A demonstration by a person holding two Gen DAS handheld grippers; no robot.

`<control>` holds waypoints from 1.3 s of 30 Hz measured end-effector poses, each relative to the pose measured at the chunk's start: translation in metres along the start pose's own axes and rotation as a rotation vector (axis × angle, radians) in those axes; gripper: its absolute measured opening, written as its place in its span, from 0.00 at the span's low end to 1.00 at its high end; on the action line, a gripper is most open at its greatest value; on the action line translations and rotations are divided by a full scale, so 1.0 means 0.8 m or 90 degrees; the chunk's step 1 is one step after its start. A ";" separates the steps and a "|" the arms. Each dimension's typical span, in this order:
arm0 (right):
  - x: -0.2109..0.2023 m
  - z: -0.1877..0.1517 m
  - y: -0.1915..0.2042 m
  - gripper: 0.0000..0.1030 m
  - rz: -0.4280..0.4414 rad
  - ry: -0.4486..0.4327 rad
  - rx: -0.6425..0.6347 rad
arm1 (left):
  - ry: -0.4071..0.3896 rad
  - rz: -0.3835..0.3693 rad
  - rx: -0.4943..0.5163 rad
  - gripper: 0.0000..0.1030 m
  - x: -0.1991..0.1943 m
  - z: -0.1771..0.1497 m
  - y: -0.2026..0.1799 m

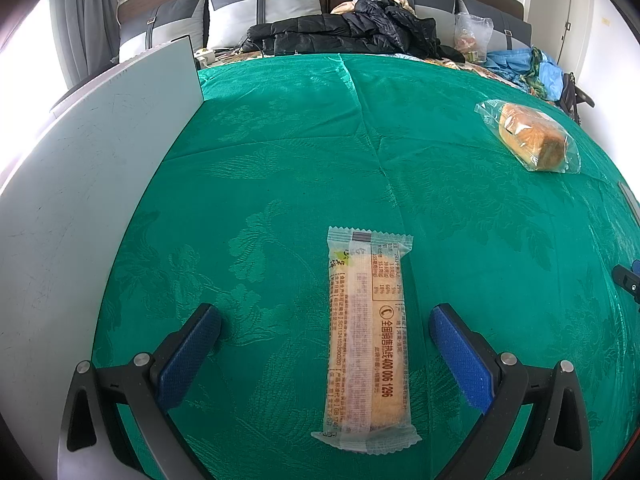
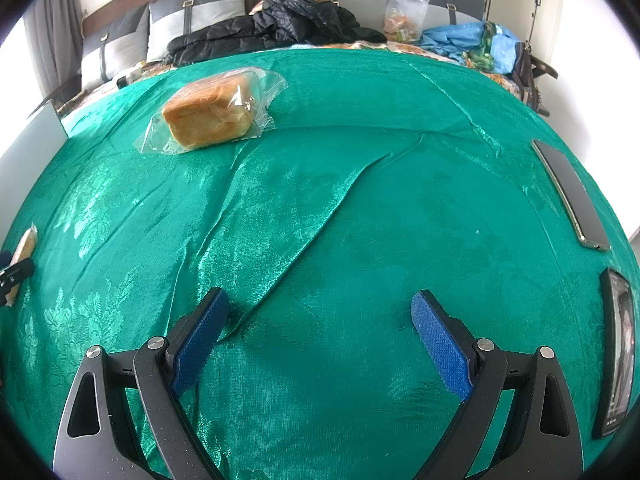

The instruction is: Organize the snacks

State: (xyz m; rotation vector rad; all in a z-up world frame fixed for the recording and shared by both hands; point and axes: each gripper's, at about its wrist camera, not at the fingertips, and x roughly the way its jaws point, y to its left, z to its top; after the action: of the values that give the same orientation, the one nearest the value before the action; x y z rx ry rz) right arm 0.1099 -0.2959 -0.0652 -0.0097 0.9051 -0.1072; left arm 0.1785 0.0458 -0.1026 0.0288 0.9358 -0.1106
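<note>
In the right wrist view, the wafer bar (image 2: pixel 23 246) was cut off at the left edge and partly hidden by the left gripper's tip. The right gripper (image 1: pixel 628 282) showed only as a sliver at the right edge of the left wrist view. The bag (image 2: pixel 405 14) contents were too small to identify.

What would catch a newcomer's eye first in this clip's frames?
The bright green cloth fills both views. A long wrapped snack bar lies lengthwise between the open fingers of the left claw, while a bagged bread loaf sits farther back, ahead and left of the open, empty right claw. Two phones line the cloth's right edge.
</note>
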 end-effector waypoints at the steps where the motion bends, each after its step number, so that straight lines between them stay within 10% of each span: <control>1: 0.000 0.000 0.000 0.92 0.000 0.000 0.000 | 0.000 0.000 0.000 1.00 -0.001 -0.001 0.000; 18: 0.002 0.005 0.001 0.91 0.016 0.015 -0.020 | 0.000 0.000 0.000 1.00 0.000 0.000 0.001; 23: -0.003 0.093 0.015 0.90 0.061 0.024 -0.133 | -0.001 0.000 -0.001 1.00 0.000 -0.001 0.001; 29: 0.042 0.211 0.046 0.90 0.137 0.143 0.035 | -0.001 0.000 -0.001 1.00 0.001 0.003 0.001; 34: 0.114 0.230 0.129 0.90 0.010 0.154 -0.057 | -0.001 0.000 -0.001 1.00 0.001 0.003 0.001; 39: 0.133 0.218 0.135 0.88 0.009 0.157 -0.039 | -0.001 0.000 -0.001 1.00 0.001 0.003 0.001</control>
State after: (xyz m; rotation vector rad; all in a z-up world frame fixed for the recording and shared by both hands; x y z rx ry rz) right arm 0.3217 -0.2053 -0.0467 -0.0477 1.1551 -0.0683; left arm 0.1808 0.0465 -0.1020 0.0279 0.9346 -0.1096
